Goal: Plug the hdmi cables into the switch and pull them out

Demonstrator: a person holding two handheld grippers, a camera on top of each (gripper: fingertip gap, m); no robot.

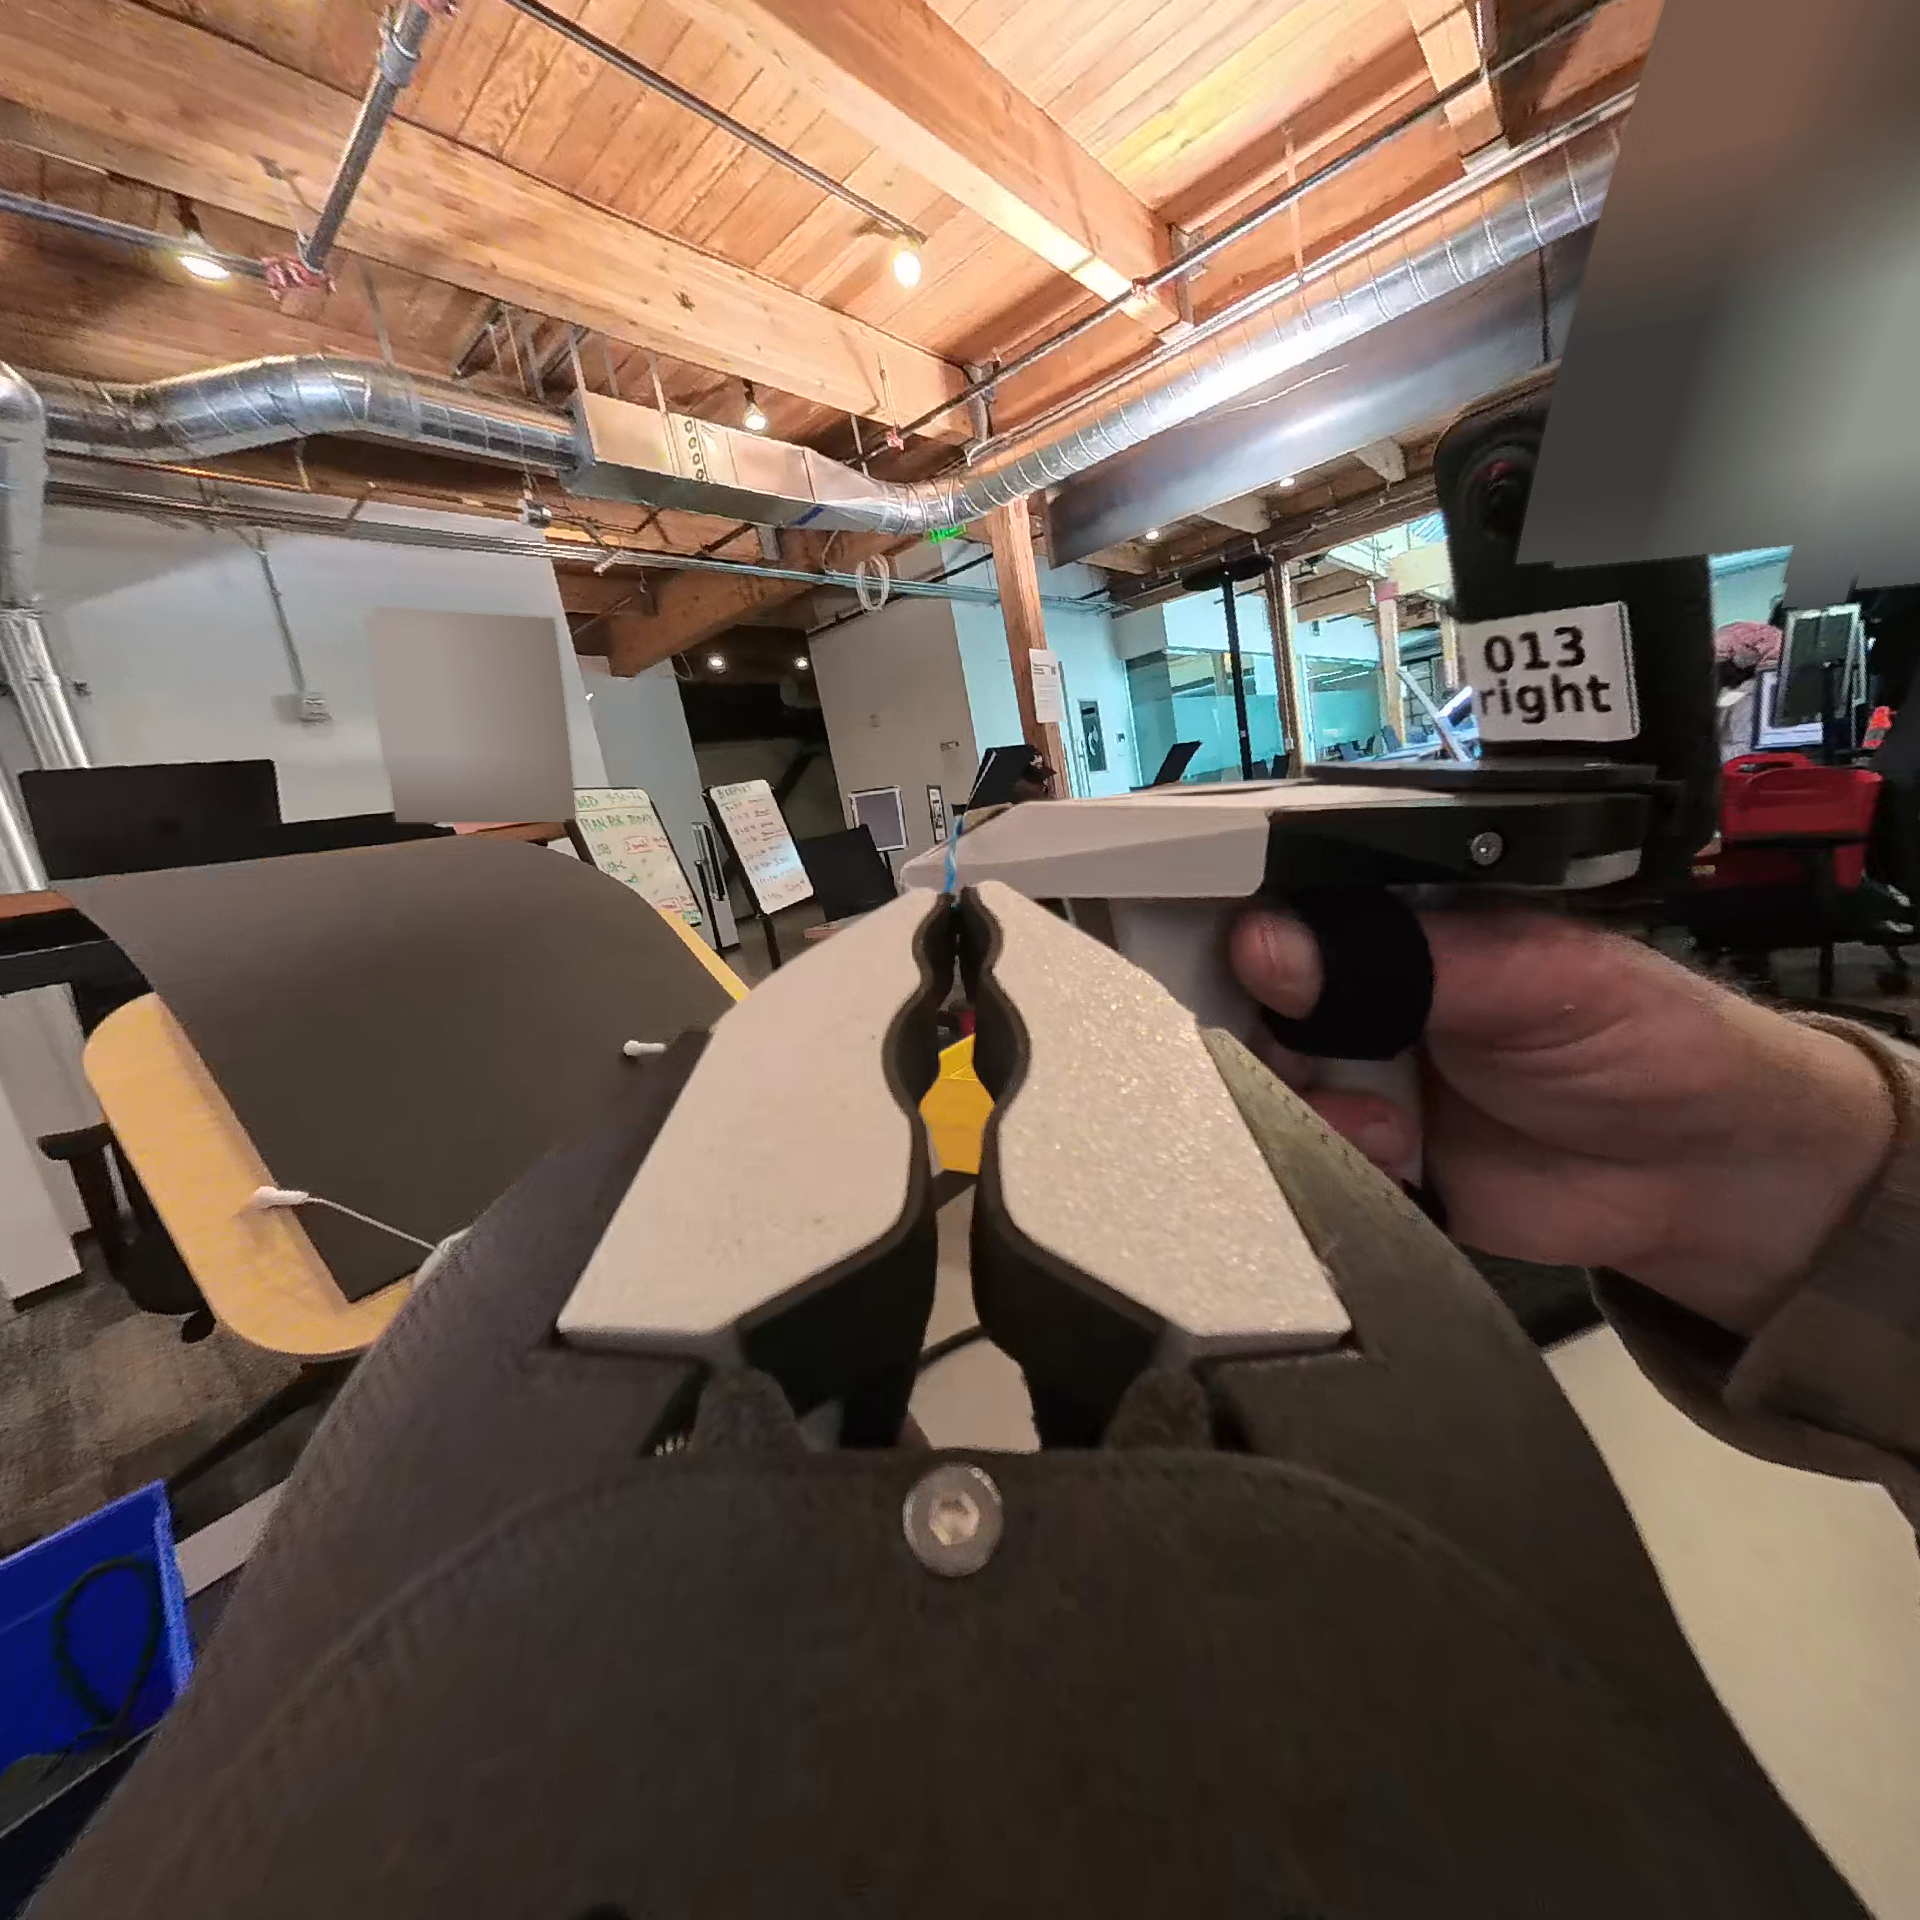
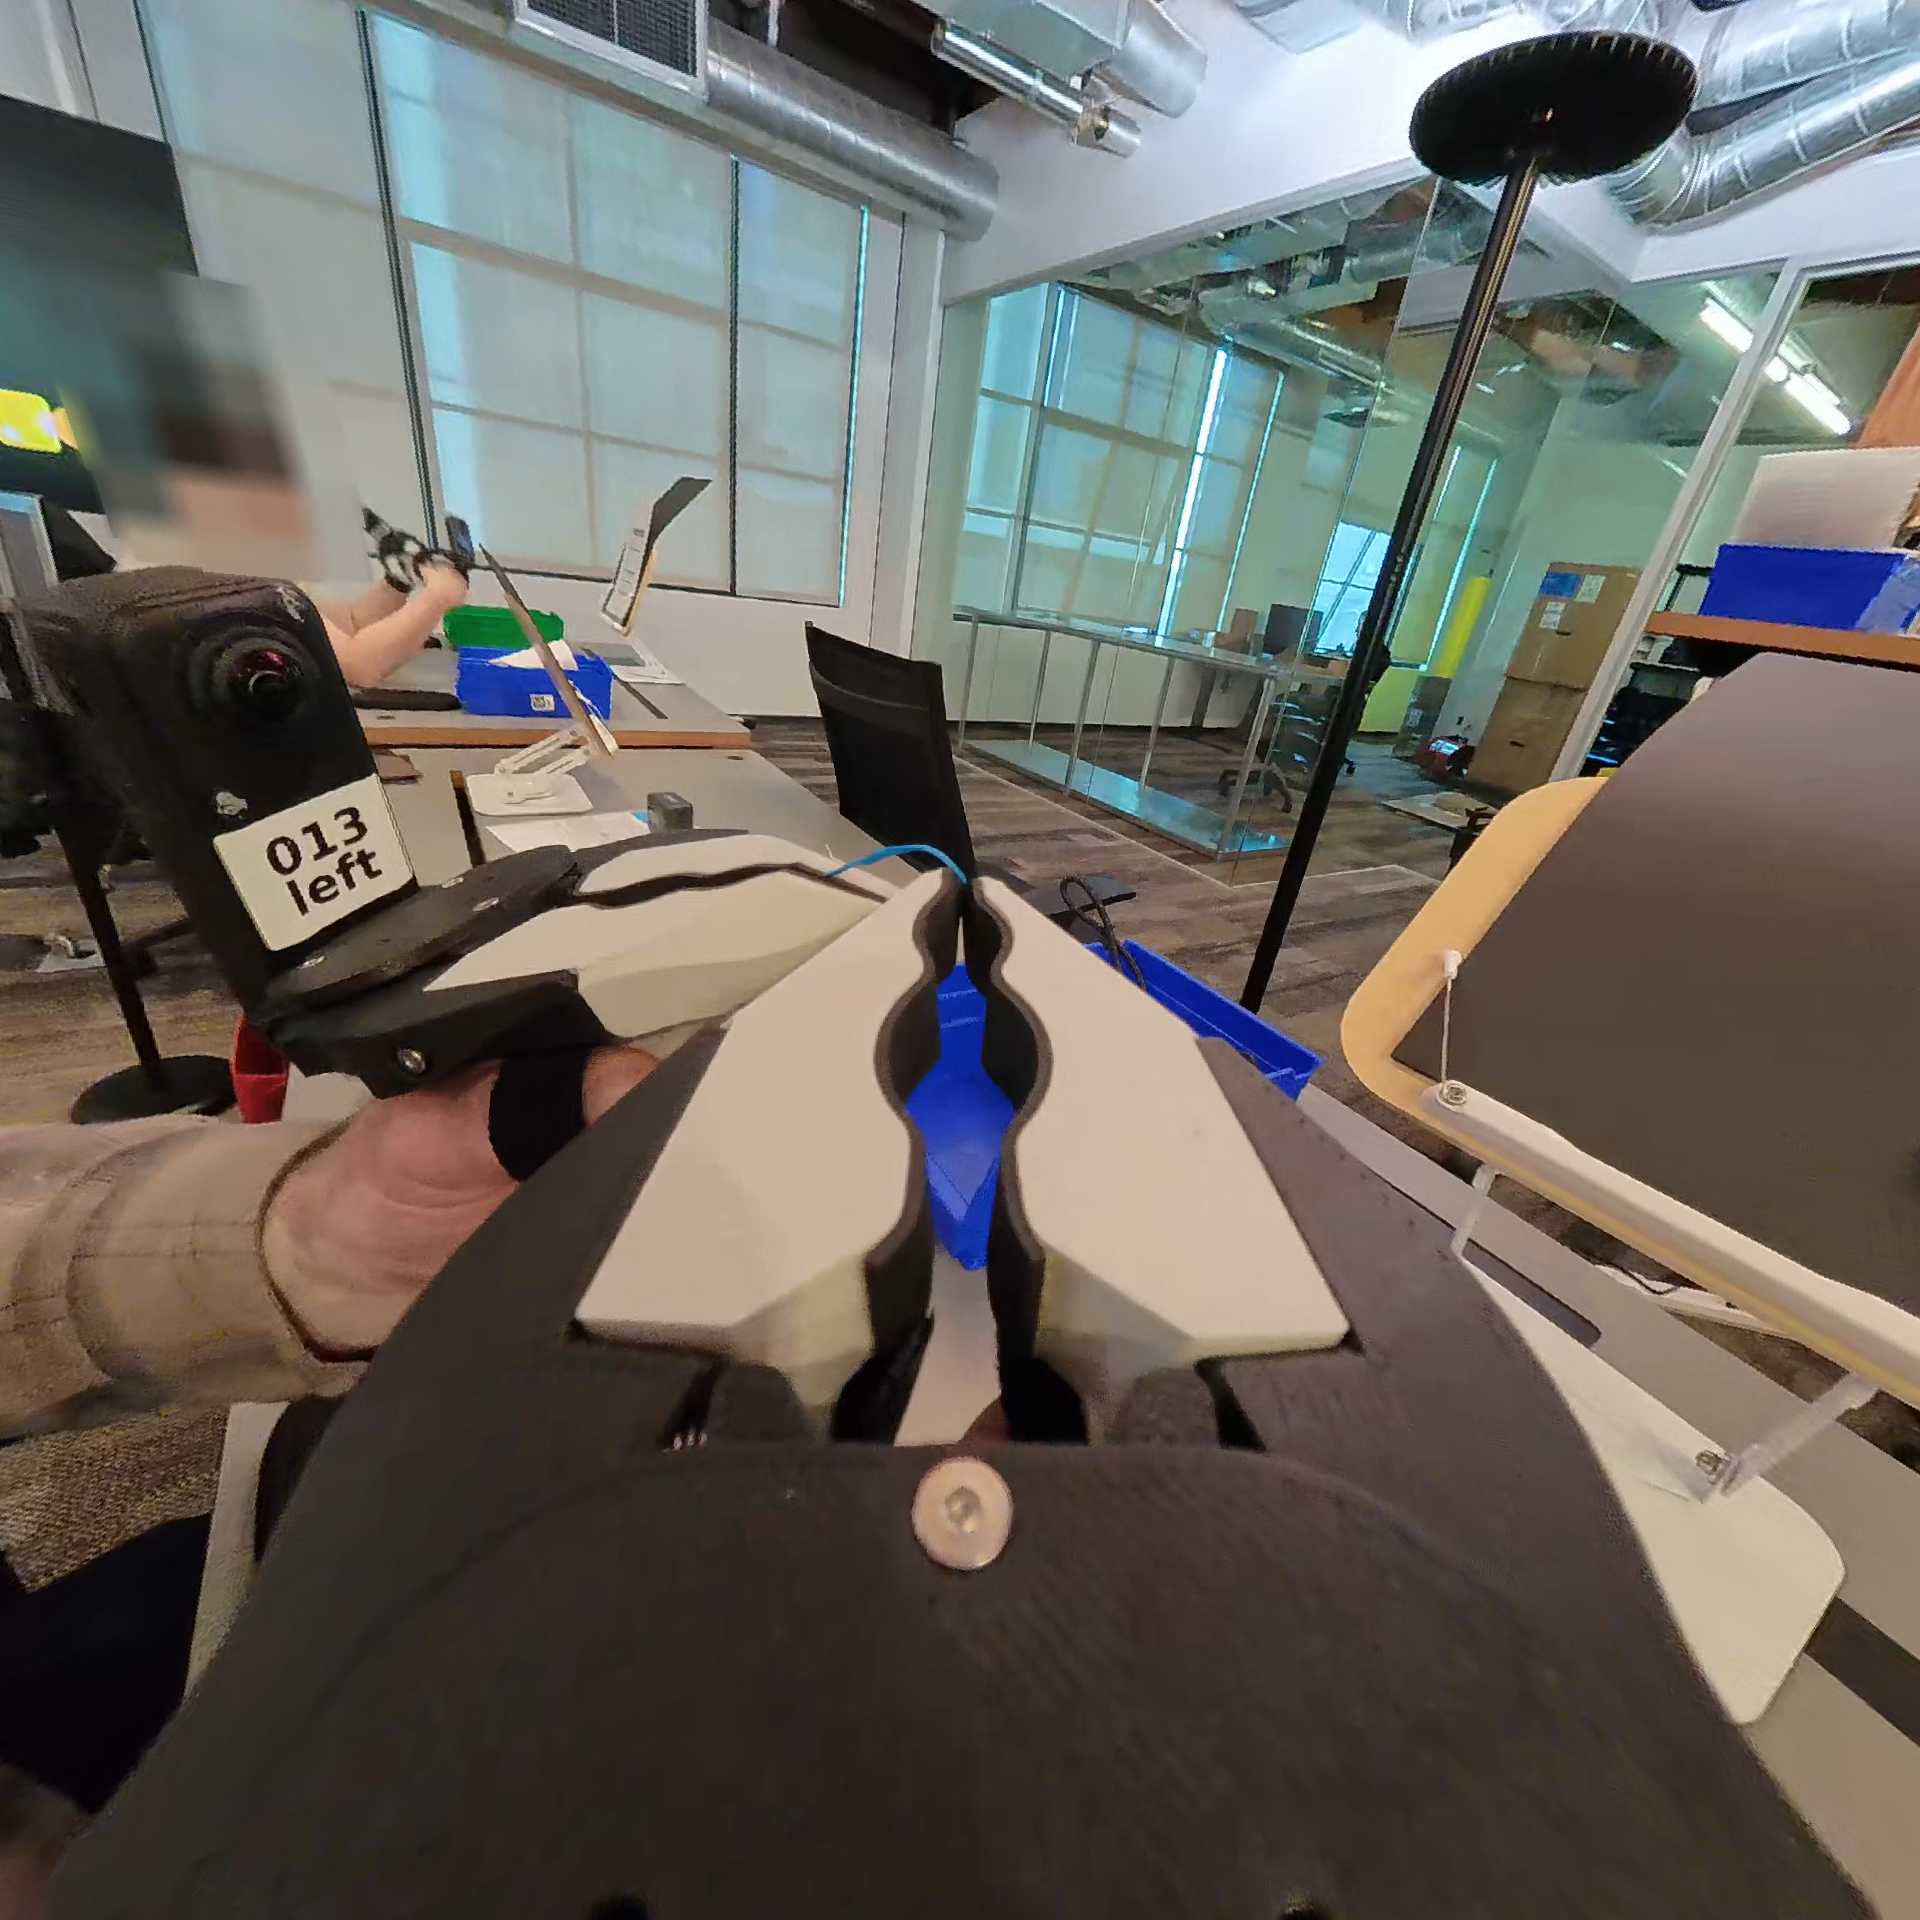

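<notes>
My left gripper [image 1: 956, 909] is shut, its fingers raised above the table. My right gripper [image 2: 966, 894] is shut too. The two point at each other, tips almost touching. In the left wrist view the right gripper [image 1: 909, 871] comes in from the right, held by a hand [image 1: 1538, 1091]. In the right wrist view the left gripper [image 2: 868, 883] comes in from the left. A thin blue wire [image 2: 904, 854] runs between the two sets of closed tips and seems pinched at both ends; it also shows in the left wrist view [image 1: 954, 868]. No switch or HDMI plug is in view.
A blue bin [image 2: 1226, 1023] holding a black cable [image 2: 1101, 930] sits below the tips. Another blue bin [image 1: 42, 1683] with a black cord [image 1: 64, 1652] is at lower left. There is a yellow bin [image 1: 956, 1107], a dark wood-edged board [image 2: 1683, 956] on a white stand, and a black pole [image 2: 1382, 582]. Less than 4 cm separates the two grippers' tips.
</notes>
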